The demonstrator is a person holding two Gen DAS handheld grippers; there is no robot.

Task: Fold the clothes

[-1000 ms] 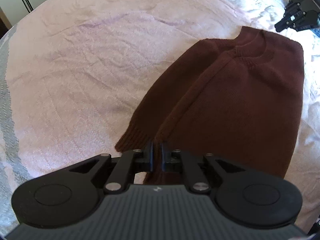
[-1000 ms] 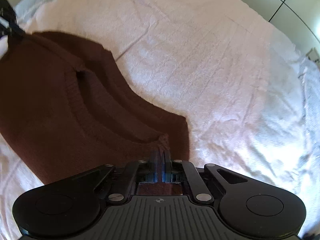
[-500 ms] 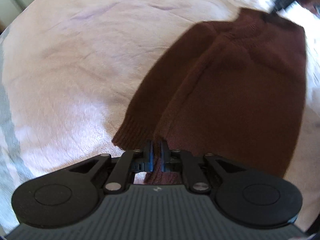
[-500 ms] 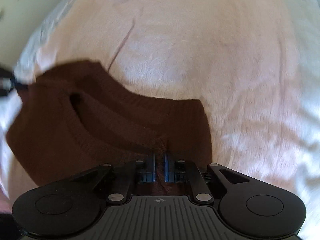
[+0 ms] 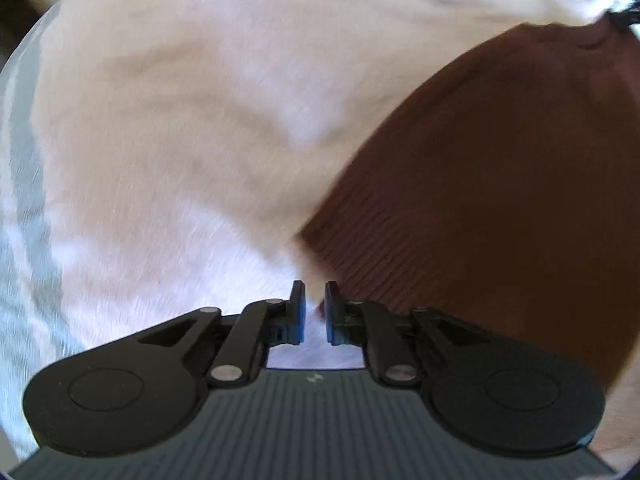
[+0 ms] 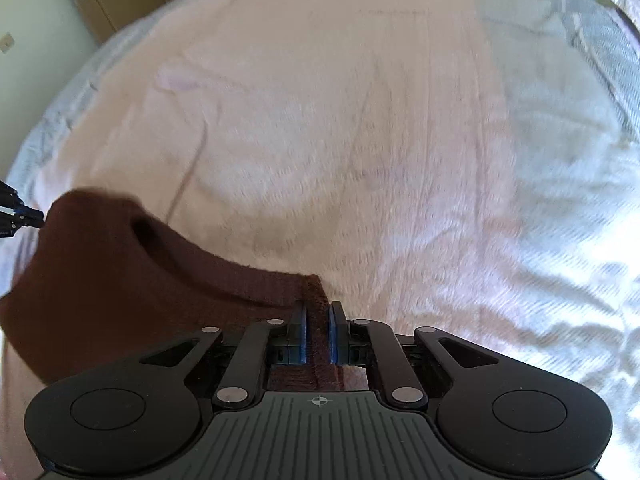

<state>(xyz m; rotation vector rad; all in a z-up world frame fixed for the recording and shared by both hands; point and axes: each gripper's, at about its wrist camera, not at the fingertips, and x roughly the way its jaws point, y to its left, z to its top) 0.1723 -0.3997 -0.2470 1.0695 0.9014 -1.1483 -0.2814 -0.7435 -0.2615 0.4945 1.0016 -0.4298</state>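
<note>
Left gripper (image 5: pixel 314 307) now spread, sweater (image 5: pixel 480 200) released, right gripper (image 6: pixel 318 322) still pinching its edge.

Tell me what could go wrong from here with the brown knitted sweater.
The left gripper stands parted, only pink bedspread showing between its pads; the brown knitted sweater lies beside it, so that corner may drop and fold crooked. The right gripper pinches just a narrow edge strip, which could slip free.

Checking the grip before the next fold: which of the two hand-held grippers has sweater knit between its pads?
The right hand-held gripper: brown sweater fills its gap. The left hand-held gripper shows pale bedspread between its pads.
</note>
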